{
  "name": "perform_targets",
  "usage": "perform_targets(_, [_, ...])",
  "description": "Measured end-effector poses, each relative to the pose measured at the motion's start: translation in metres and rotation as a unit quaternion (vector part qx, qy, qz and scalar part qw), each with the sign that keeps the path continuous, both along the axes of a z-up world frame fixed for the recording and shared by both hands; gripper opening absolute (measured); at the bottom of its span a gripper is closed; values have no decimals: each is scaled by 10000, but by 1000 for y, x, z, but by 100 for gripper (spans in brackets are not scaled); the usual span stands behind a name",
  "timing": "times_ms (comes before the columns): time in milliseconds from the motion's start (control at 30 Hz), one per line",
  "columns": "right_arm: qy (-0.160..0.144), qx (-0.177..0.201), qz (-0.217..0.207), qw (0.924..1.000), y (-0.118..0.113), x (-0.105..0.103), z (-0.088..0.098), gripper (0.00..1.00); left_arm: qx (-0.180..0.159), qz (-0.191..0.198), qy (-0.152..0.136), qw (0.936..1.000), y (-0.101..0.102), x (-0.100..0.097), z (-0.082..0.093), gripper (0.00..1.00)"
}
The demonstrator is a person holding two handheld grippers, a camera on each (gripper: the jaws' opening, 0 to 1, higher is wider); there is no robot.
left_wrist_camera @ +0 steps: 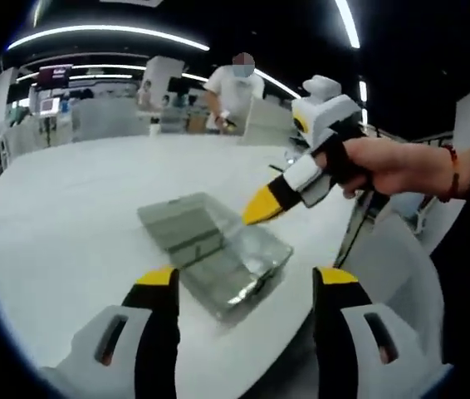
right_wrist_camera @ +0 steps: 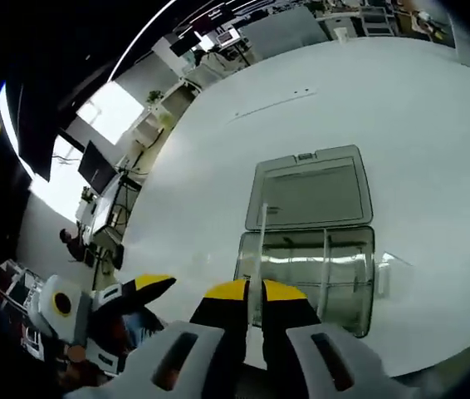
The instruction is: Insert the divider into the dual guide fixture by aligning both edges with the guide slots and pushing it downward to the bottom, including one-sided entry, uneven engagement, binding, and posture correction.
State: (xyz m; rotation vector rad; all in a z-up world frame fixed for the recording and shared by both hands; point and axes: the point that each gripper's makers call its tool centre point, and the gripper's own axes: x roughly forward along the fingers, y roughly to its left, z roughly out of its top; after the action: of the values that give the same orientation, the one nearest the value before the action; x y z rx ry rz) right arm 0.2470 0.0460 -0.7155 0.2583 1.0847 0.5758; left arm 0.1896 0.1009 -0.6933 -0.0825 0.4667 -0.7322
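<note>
White table (right_wrist_camera: 401, 100), clear box (right_wrist_camera: 308, 274): right gripper (right_wrist_camera: 254, 293) pinches the divider (right_wrist_camera: 261, 241), left gripper (left_wrist_camera: 243, 278) wide open. One-sided entry could bind.

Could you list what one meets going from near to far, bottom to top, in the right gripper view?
Right gripper, shut on a thin white divider → clear open box → its opened lid → bare white table.
</note>
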Motion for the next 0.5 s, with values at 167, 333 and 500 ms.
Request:
perform_targets(167, [103,-47,-33,9999,-2,2,-5,0,60,-31,14,10000,3,3,-6,67])
perform_targets(333, [174,-58,-123,9998,-5,6,-6,0,13,-21,-48,10000,5,8,-5,68])
perform_targets(500, [306,-188,-95,9993,-7,6,-11,0,62,-26,-83,9999,9,11,-7,72])
